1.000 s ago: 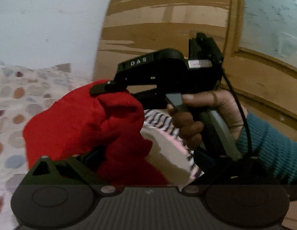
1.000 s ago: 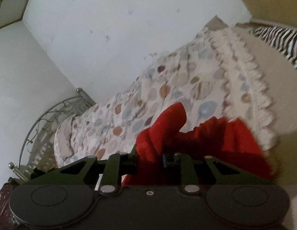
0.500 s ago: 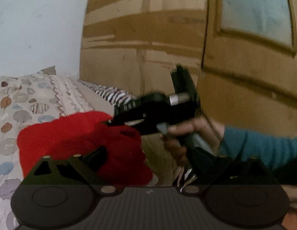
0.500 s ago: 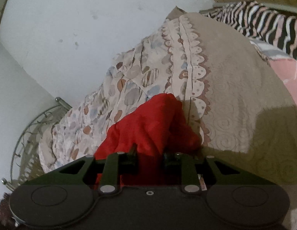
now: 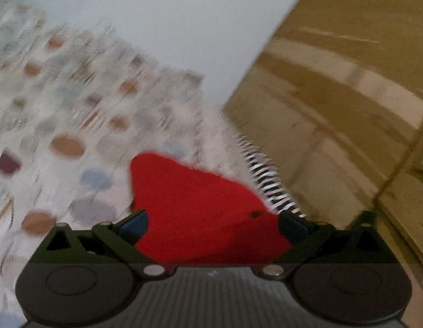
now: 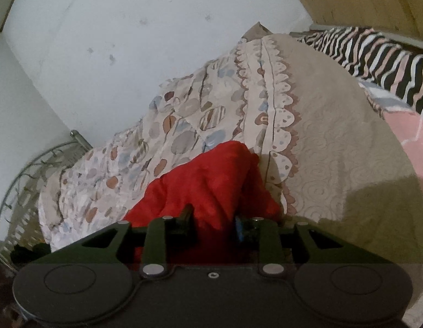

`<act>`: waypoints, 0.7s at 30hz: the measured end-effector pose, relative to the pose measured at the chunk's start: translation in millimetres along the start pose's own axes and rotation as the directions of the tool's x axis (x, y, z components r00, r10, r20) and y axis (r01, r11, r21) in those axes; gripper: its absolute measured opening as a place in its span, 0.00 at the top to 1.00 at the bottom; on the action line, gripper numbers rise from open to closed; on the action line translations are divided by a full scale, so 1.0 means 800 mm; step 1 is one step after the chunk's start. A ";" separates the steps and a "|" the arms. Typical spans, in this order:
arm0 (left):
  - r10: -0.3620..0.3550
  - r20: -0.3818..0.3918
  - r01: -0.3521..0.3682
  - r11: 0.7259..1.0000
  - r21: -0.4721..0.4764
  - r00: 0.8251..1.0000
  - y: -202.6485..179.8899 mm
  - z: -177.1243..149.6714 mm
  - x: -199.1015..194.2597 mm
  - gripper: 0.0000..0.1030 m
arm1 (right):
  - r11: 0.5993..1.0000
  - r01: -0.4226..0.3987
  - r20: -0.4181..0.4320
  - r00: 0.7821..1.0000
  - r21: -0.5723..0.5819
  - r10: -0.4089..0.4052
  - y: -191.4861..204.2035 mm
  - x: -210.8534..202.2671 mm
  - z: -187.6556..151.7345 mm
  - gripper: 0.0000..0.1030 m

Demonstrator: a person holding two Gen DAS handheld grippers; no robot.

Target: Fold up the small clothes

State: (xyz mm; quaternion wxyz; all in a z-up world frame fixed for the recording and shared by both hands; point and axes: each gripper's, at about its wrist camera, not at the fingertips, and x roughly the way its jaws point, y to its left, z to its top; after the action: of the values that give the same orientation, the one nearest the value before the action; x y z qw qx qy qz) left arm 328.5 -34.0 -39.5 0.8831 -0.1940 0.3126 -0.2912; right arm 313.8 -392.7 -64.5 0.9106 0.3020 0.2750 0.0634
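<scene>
A small red garment (image 6: 208,175) lies bunched on the patterned bedspread (image 6: 184,125), near its scalloped border. My right gripper (image 6: 214,222) sits low over the near end of the garment, its jaws opening, with a ridge of red cloth still filling the gap between the fingers (image 6: 187,214). In the blurred left wrist view the same red garment (image 5: 195,202) lies on the bedspread (image 5: 74,125). My left gripper (image 5: 212,225) is open wide, one finger on each side of the cloth, and its pads do not press on it.
A zebra-striped cloth (image 6: 381,60) and a pink cloth (image 6: 411,134) lie at the right end of the bed. A metal bed frame (image 6: 33,169) stands at the left. A white wall (image 6: 115,41) is behind, and brown wooden panels (image 5: 334,95) stand to the right.
My left gripper has let go of the red garment, opened wide and rolled. The right gripper has brought the garment down onto the bed and has left the left wrist view.
</scene>
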 end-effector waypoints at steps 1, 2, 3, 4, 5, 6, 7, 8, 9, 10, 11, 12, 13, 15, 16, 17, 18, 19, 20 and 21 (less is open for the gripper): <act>0.015 -0.041 -0.017 0.999 -0.030 0.999 0.008 0.000 0.010 0.01 | 1.000 0.011 0.003 1.000 -0.015 -0.011 0.003 -0.001 0.000 0.65; 0.020 -0.081 -0.024 0.998 -0.051 0.997 0.014 -0.001 0.020 0.01 | 0.999 0.022 0.007 1.000 -0.029 -0.022 0.005 -0.002 0.000 0.65; 0.015 -0.111 -0.022 0.998 -0.060 0.994 0.018 -0.004 0.027 0.01 | 0.999 0.030 0.010 0.999 -0.044 -0.030 0.007 -0.004 0.001 0.64; 0.008 -0.124 -0.016 0.998 -0.064 0.992 0.023 -0.009 0.028 0.01 | 0.998 0.037 0.013 0.999 -0.056 -0.036 0.009 -0.005 0.001 0.63; 0.001 -0.133 -0.010 0.998 -0.070 0.991 0.025 -0.014 0.032 0.01 | 0.997 0.045 0.018 0.999 -0.065 -0.044 0.011 -0.008 0.000 0.62; -0.004 -0.136 -0.006 0.997 -0.071 0.991 0.026 -0.019 0.035 0.00 | 0.996 0.055 0.022 0.998 -0.071 -0.053 0.012 -0.010 0.000 0.59; -0.004 -0.136 -0.005 0.998 -0.067 0.991 0.028 -0.024 0.035 0.00 | 0.995 0.066 0.027 0.998 -0.076 -0.064 0.013 -0.013 -0.001 0.55; -0.002 -0.136 -0.006 0.998 -0.058 0.991 0.029 -0.026 0.035 0.00 | 0.994 0.073 0.034 0.997 -0.077 -0.071 0.014 -0.016 -0.002 0.54; 0.001 -0.139 -0.008 0.999 -0.050 0.990 0.031 -0.029 0.036 0.00 | 0.994 0.082 0.044 0.996 -0.074 -0.079 0.015 -0.021 -0.003 0.51; 0.000 -0.147 -0.007 0.999 -0.048 0.989 0.034 -0.033 0.037 0.00 | 0.994 0.087 0.053 0.995 -0.071 -0.084 0.015 -0.026 -0.004 0.46; -0.004 -0.156 -0.003 0.999 -0.047 0.988 0.036 -0.037 0.040 0.00 | 0.993 0.092 0.064 0.994 -0.070 -0.088 0.015 -0.031 -0.006 0.43; -0.008 -0.163 0.000 0.999 -0.045 0.987 0.038 -0.040 0.043 0.00 | 0.993 0.098 0.080 0.993 -0.070 -0.092 0.016 -0.038 -0.010 0.37; -0.008 -0.169 0.001 0.999 -0.040 0.986 0.036 -0.045 0.042 0.00 | 0.992 0.103 0.090 0.991 -0.071 -0.096 0.016 -0.043 -0.013 0.32; -0.007 -0.173 0.002 1.000 -0.029 0.985 0.034 -0.051 0.042 0.00 | 0.990 0.119 0.104 0.988 -0.069 -0.112 0.016 -0.050 -0.019 0.28; -0.008 -0.170 0.004 1.000 -0.023 0.985 0.032 -0.053 0.043 0.00 | 0.990 0.127 0.109 0.987 -0.066 -0.119 0.015 -0.053 -0.022 0.24; -0.008 -0.168 0.004 1.000 -0.020 0.986 0.032 -0.055 0.043 0.00 | 0.990 0.130 0.115 0.986 -0.061 -0.122 0.013 -0.055 -0.025 0.24; -0.007 -0.166 0.003 1.000 -0.022 0.986 0.031 -0.057 0.043 0.00 | 0.990 0.128 0.121 0.985 -0.054 -0.120 0.011 -0.055 -0.027 0.24; -0.006 -0.163 0.002 1.000 -0.022 0.987 0.031 -0.058 0.043 0.00 | 0.992 0.120 0.123 0.986 -0.047 -0.114 0.008 -0.055 -0.027 0.26; -0.004 -0.161 0.001 1.000 -0.020 0.987 0.030 -0.059 0.043 0.00 | 0.993 0.110 0.124 0.987 -0.039 -0.105 0.006 -0.053 -0.025 0.28; -0.002 -0.158 -0.001 1.000 -0.016 0.987 0.030 -0.060 0.042 0.00 | 0.995 0.100 0.124 0.988 -0.030 -0.096 0.005 -0.051 -0.022 0.36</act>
State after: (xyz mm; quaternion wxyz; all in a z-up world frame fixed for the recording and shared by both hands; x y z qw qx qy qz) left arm 327.6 -45.2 -101.5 0.8538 -0.1774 0.3839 -0.3035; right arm 270.4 -391.7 -54.6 0.9329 0.2751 0.2321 0.0048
